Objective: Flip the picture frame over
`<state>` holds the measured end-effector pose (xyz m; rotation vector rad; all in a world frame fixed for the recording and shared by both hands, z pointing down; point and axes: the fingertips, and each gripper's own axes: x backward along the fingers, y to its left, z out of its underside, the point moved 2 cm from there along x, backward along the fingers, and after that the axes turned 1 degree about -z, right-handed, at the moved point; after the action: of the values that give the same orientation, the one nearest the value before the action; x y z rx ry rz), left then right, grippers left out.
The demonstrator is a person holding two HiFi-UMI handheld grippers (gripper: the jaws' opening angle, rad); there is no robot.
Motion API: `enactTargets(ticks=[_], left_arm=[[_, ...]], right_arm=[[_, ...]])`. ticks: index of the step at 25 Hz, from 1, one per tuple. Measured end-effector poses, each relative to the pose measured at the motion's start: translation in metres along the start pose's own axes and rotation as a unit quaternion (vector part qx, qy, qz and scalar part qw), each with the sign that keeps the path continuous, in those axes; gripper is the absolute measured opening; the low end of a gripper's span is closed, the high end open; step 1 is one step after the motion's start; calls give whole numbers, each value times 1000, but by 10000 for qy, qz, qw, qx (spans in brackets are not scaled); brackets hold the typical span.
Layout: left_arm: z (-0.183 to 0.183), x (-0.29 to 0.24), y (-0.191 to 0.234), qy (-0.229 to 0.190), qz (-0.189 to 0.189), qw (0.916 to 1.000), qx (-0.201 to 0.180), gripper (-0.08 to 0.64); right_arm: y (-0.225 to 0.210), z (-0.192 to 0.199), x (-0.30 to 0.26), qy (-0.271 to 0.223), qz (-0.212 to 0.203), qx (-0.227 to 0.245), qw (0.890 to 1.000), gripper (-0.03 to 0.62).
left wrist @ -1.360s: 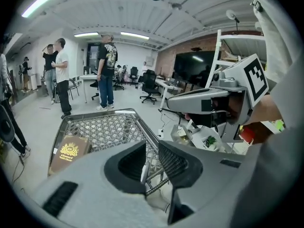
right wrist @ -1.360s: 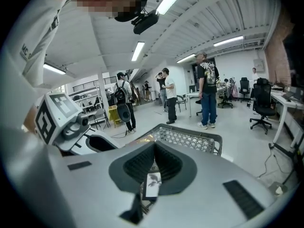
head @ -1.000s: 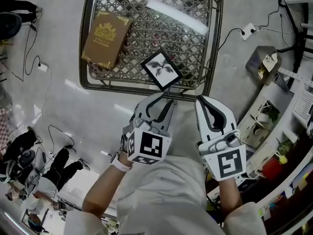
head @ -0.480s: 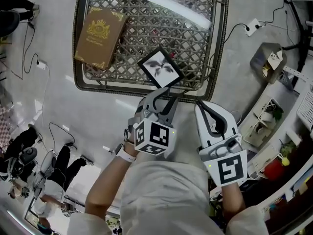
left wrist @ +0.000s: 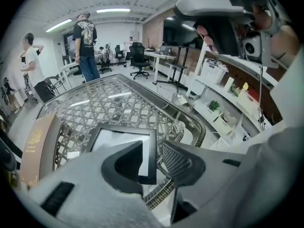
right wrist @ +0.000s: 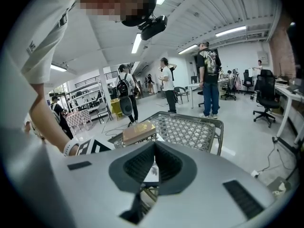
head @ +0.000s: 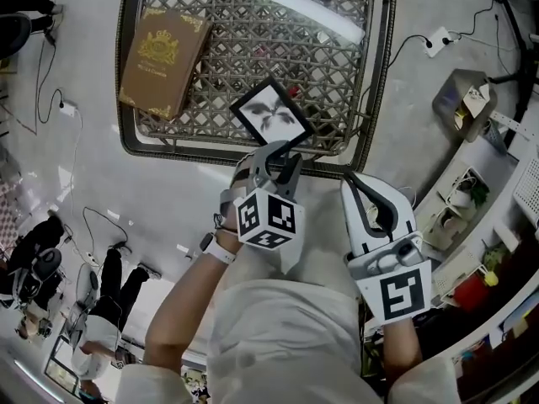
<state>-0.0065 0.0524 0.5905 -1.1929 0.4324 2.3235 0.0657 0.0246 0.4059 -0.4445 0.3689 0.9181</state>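
Observation:
The picture frame (head: 269, 114), black-edged with a white print of a dark flower, lies face up on the woven glass-topped table (head: 210, 150) near its front rim. My left gripper (head: 278, 154) hangs over the frame's near corner and points steeply down. Its jaws are apart. In the left gripper view the frame (left wrist: 118, 141) lies just beyond the left gripper (left wrist: 152, 146), with its near right corner in the gap, and the pads are not pressing on it. My right gripper (head: 349, 178) is shut and empty, off the table's front right corner. In its own view the right gripper (right wrist: 154, 144) faces the table (right wrist: 190, 127).
A brown gilt book (head: 164, 49) lies on the table's left half. Shelving with plants and boxes (head: 472, 200) stands to the right. Cables and a power strip (head: 436, 42) lie on the floor. People (left wrist: 88, 42) stand beyond the table's far end.
My left gripper has come down and forward to the frame's near corner, rolling a little, and its jaws stand wider. The right gripper has sunk slightly. The frame has not moved.

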Motion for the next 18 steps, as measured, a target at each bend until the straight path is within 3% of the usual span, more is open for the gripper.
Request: enactTargets(ticks=[7,18], left_arm=[[11,-22,-5,555,151,9969,-543,104],[24,-38,-1,887,109,9960,-93,78]], right_arm=[[-3,5,3,13,-1,-95,10000,18],[-17,5,6,-38,88,-173,9998,18]])
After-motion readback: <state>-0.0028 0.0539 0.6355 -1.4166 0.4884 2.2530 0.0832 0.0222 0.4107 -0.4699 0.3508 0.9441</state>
